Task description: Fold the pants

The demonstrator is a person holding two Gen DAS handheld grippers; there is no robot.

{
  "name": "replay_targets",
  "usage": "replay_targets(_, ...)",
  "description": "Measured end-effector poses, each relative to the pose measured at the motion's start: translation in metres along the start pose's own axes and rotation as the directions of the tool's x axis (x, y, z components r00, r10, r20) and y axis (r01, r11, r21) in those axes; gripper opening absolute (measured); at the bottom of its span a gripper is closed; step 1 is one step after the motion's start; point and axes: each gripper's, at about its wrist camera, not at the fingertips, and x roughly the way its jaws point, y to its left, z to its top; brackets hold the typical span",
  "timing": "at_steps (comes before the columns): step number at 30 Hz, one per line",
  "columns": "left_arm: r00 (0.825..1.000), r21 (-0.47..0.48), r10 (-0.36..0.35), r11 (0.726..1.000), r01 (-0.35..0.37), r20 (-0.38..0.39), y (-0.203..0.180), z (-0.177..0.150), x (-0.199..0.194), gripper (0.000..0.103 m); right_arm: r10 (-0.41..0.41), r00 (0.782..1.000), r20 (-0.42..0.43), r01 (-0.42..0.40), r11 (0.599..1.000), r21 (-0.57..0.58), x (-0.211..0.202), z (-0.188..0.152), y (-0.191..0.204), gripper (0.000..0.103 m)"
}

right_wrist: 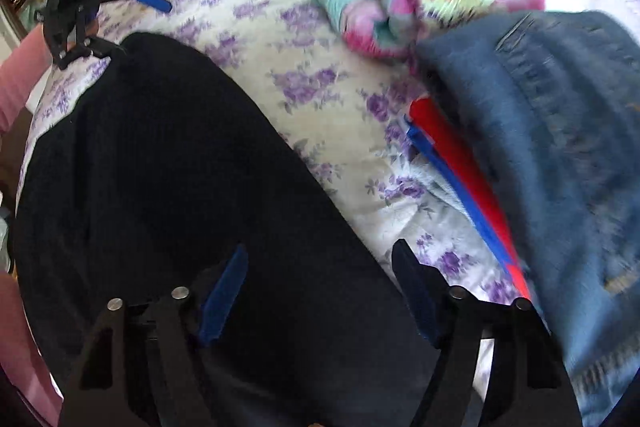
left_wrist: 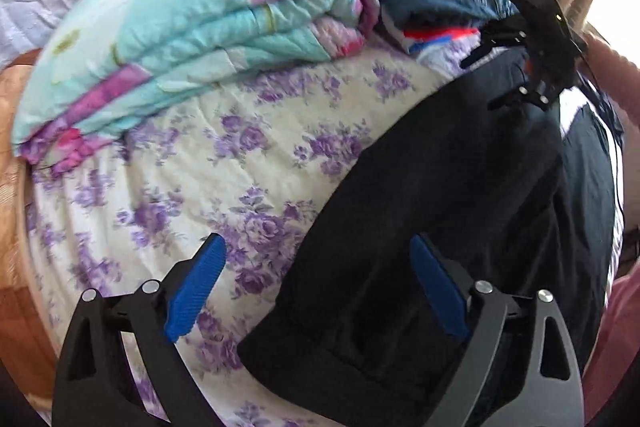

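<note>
- Broadly, the bed with its cream, purple-flowered quilted cover (left_wrist: pixel 208 155) has a bare strip between the long black fabric pants (left_wrist: pixel 440 195) and the rolled turquoise-and-pink floral quilt (left_wrist: pixel 168 39).
- Beside that quilt sits a stack: folded blue denim jeans (right_wrist: pixel 560 131) over red-and-blue cloth (right_wrist: pixel 460 155).
- The pants lie flat on the bed, their long axis running from the left gripper (left_wrist: pixel 316 287) towards the right gripper (right_wrist: pixel 320 295).
- One hemmed end lies under the left gripper, whose blue pads are spread, one over the cover, one over the pants.
- The right gripper's jaws are also apart, above the black cloth, pinching nothing.
</note>
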Motion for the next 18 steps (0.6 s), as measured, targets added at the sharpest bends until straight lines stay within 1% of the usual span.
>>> replay_targets(1, 1.0, 0.011, -0.015, 1.0, 0.016, -0.022, 0.001, 0.001, 0.005, 0.09, 0.009, 1.0, -0.019, -0.009, 1.0, -0.004, 0.007, 0.0, -0.002, 0.064)
replay_targets(2, 0.998, 0.029, -0.026, 0.999, 0.028, -0.055, 0.001, 0.003, 0.014, 0.089, 0.02, 0.999, -0.031, -0.02, 1.0, -0.002, 0.011, -0.001, -0.004, 0.06)
replay_targets(3, 0.996, 0.04, -0.031, 0.999, 0.034, -0.078, 0.0, 0.004, 0.02, 0.069, 0.029, 0.999, -0.037, -0.029, 1.0, -0.001, 0.014, -0.001, -0.006, 0.051)
replay_targets(4, 0.994, 0.044, -0.044, 0.998, 0.048, -0.099, 0.001, 0.004, 0.026, 0.054, 0.035, 0.999, -0.037, -0.035, 0.999, -0.003, 0.015, -0.001, -0.006, 0.035)
replay_targets(5, 0.99, 0.043, -0.071, 0.996, 0.076, -0.126, 0.001, 0.005, 0.032, 0.034, 0.037, 0.999, -0.034, -0.037, 0.999, -0.007, 0.014, -0.002, -0.006, 0.026)
replay_targets(6, 0.988, 0.042, -0.09, 0.994, 0.096, -0.127, 0.001, 0.005, 0.034, 0.026, 0.039, 0.999, -0.027, -0.039, 0.999, -0.009, 0.012, -0.003, -0.005, 0.012)
replay_targets(7, 0.989, 0.054, -0.091, 0.994, 0.098, -0.114, -0.001, 0.005, 0.032, 0.022, 0.038, 0.999, -0.019, -0.038, 0.999, -0.01, 0.009, -0.004, -0.005, 0.009)
replay_targets(8, 0.991, 0.064, -0.087, 0.993, 0.094, -0.103, -0.003, 0.005, 0.03, 0.016, 0.035, 0.999, -0.007, -0.036, 0.999, -0.014, 0.004, -0.007, -0.004, 0.007)
replay_targets(9, 0.993, 0.073, -0.078, 0.994, 0.085, -0.084, -0.004, 0.005, 0.026, 0.013, 0.029, 1.0, 0.006, -0.028, 1.0, -0.013, -0.001, -0.009, -0.003, 0.007)
replay_targets(12, 0.998, 0.088, -0.036, 0.995, 0.04, -0.046, -0.01, 0.004, 0.011, 0.012, -0.018, 0.998, 0.058, 0.019, 1.0, -0.018, -0.023, -0.014, 0.004, 0.006)
replay_targets(13, 1.0, 0.095, -0.009, 0.995, 0.012, -0.027, -0.014, 0.003, 0.002, 0.012, -0.037, 0.996, 0.078, 0.039, 0.999, -0.024, -0.034, -0.015, 0.01, 0.006)
replay_targets(16, 0.998, 0.134, 0.049, 0.99, -0.054, 0.039, -0.031, 0.002, -0.03, 0.012, -0.087, 0.988, 0.128, 0.095, 0.994, -0.058, -0.068, -0.023, 0.029, 0.006)
replay_targets(17, 0.996, 0.149, 0.06, 0.986, -0.069, 0.061, -0.038, 0.001, -0.043, 0.012, -0.108, 0.983, 0.15, 0.12, 0.99, -0.075, -0.086, -0.028, 0.043, 0.006)
replay_targets(18, 0.993, 0.169, 0.073, 0.982, -0.088, 0.093, -0.05, -0.002, -0.062, 0.012, -0.118, 0.979, 0.164, 0.134, 0.987, -0.085, -0.095, -0.031, 0.05, 0.006)
